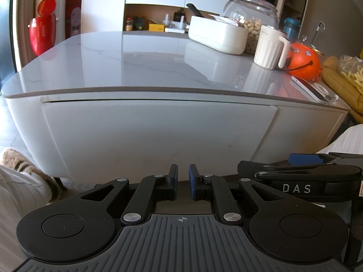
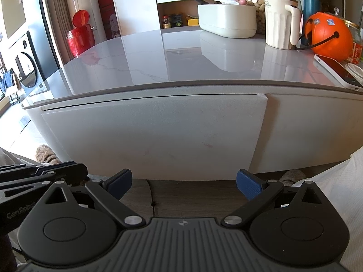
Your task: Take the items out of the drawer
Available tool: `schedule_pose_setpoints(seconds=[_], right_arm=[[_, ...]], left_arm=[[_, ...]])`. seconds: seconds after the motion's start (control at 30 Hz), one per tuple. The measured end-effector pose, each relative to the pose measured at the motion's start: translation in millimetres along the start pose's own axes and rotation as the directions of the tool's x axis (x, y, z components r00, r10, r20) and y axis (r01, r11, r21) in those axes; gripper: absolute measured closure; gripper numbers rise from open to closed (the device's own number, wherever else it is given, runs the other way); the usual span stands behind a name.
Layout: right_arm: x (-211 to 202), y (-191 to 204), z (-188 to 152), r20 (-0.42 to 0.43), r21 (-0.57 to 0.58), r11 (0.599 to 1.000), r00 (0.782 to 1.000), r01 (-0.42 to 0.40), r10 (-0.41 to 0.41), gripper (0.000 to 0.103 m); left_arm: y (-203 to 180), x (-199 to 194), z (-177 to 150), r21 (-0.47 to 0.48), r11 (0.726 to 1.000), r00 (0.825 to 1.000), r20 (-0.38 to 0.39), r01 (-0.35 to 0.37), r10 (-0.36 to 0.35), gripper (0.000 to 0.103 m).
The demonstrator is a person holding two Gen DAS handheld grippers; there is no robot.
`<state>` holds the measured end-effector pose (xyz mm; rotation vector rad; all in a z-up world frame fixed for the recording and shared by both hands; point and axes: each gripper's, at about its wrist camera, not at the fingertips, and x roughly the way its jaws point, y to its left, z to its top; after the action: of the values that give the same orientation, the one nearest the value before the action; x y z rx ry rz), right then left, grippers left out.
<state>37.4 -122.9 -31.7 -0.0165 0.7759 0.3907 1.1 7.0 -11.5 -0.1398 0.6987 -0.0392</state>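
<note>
- The left gripper is nearest in its own view, its blue-padded fingers drawn almost together with only a thin gap between them and nothing held
- The right gripper has its fingers spread wide apart, and they hold nothing
- Both grippers hover low, side by side; each shows at the edge of the other's view
- Below them lies a brown wood-look floor, with a furry slipper near the table's foot
- A white-clothed leg of the person shows at the right edge
- Straight ahead is the drawer, a wide white panel under the table edge; it is shut, and neither gripper touches it
- What the drawer holds cannot be seen
- Above it runs the glossy grey marble-look tabletop, bare on its near and left part
- At its near right corner lies a phone with a white edge
- Behind the phone sits an orange pumpkin-shaped pail
- Just left of the pail stands a cream ribbed jug, and left of that a long white tub
- A glass jar with peanuts stands behind the tub
- Far left, beyond the table, stands a red bin with its lid up
</note>
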Motion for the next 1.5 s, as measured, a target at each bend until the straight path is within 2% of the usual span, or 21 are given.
schedule_pose_setpoints(seconds=[0.37,0.57,0.63,0.8,0.9,1.07,1.2,1.37,1.4,1.5], right_arm=[[5.2,-2.3,6.0,-0.065,0.022,0.997,0.995,-0.072,0.074,0.004],[11.8,-6.1,16.2,-0.087,0.014,0.997,0.993,-0.076,0.077,0.004],[15.2,-9.7,21.3,-0.096,0.017,0.997,0.992,-0.075,0.076,0.004],[23.5,-30.2,45.6,-0.081,-0.018,1.0,0.997,-0.015,0.013,0.004],[30.3,-53.1,62.8,-0.064,-0.002,1.0,0.998,0.026,-0.026,0.004],[53.3,-81.5,83.5,-0.123,-0.004,0.999,0.991,0.054,-0.054,0.004],[71.1,-83.5,92.7,-0.181,-0.018,1.0,0.984,-0.006,0.003,0.004],[83.3,-74.4,102.1,-0.193,-0.136,0.99,0.981,-0.037,0.01,0.003],[84.8,-75.2,103.7,-0.203,-0.13,0.99,0.979,-0.049,0.022,0.0],[82.0,-75.9,103.5,-0.2,-0.096,0.993,0.979,-0.068,0.048,0.0]], left_arm=[[3.0,8.2,9.4,-0.015,0.999,0.999,-0.028,0.046,-0.046,0.09],[10.2,19.4,16.5,-0.023,0.998,0.997,-0.047,0.052,-0.053,0.09],[14.8,23.9,20.2,-0.019,0.999,0.999,-0.037,0.036,-0.036,0.09],[36.8,34.4,29.3,-0.064,0.998,0.999,-0.037,0.023,-0.025,0.09],[50.0,37.8,33.7,-0.101,0.995,1.0,-0.021,0.009,-0.011,0.09],[69.8,41.1,35.6,-0.192,0.981,1.0,-0.023,0.002,-0.006,0.09],[72.3,41.4,36.9,-0.201,0.979,0.999,-0.023,0.02,-0.025,0.09],[67.4,38.8,42.0,-0.173,0.984,0.999,-0.017,0.046,-0.05,0.09],[66.8,37.7,44.0,-0.167,0.985,0.999,-0.013,0.05,-0.053,0.09],[65.7,36.9,49.2,-0.163,0.985,0.998,0.001,0.055,-0.056,0.09]])
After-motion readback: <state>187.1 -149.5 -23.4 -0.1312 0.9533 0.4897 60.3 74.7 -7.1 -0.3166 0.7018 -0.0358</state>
